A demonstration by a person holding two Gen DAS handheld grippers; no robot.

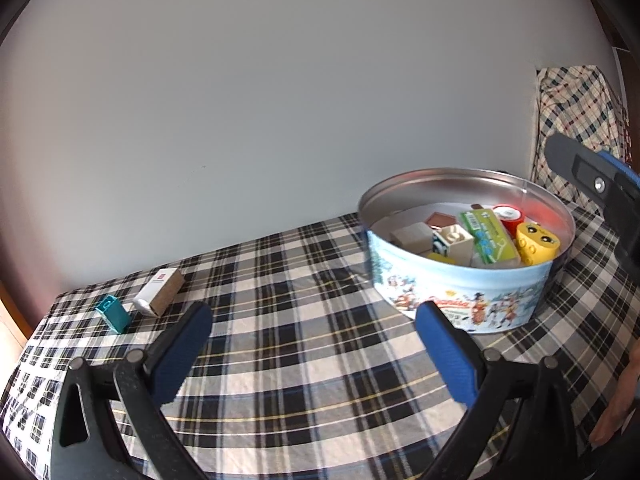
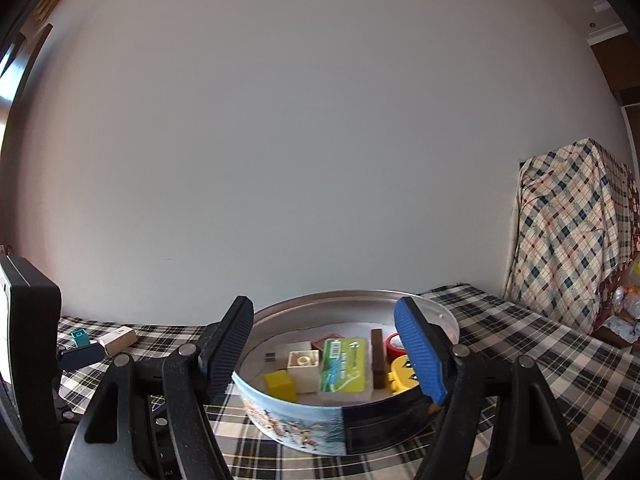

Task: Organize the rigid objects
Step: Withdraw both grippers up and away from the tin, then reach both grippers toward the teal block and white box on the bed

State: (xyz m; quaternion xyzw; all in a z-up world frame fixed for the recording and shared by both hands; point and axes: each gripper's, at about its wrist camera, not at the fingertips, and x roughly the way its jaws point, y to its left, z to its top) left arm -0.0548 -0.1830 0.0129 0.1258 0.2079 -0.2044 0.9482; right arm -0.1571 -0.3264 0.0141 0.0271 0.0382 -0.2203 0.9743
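Note:
A round printed tin (image 1: pixel 460 300) stands on the plaid tablecloth (image 1: pixel 300 340), holding a green box (image 1: pixel 488 236), a yellow face block (image 1: pixel 536 242), a red item (image 1: pixel 508 214) and cream blocks. A teal block (image 1: pixel 113 314) and a white-and-cork box (image 1: pixel 159 292) lie at the far left. My left gripper (image 1: pixel 314 344) is open and empty above bare cloth between them and the tin. My right gripper (image 2: pixel 326 356) is open and empty, hovering over the tin (image 2: pixel 296 420); the green box (image 2: pixel 344 364) lies between its fingers below.
A plain white wall stands close behind the table. A plaid-draped object (image 2: pixel 572 236) stands at the right beyond the table's end. The teal block (image 2: pixel 80 337) and white box (image 2: pixel 118 338) show at the far left in the right wrist view.

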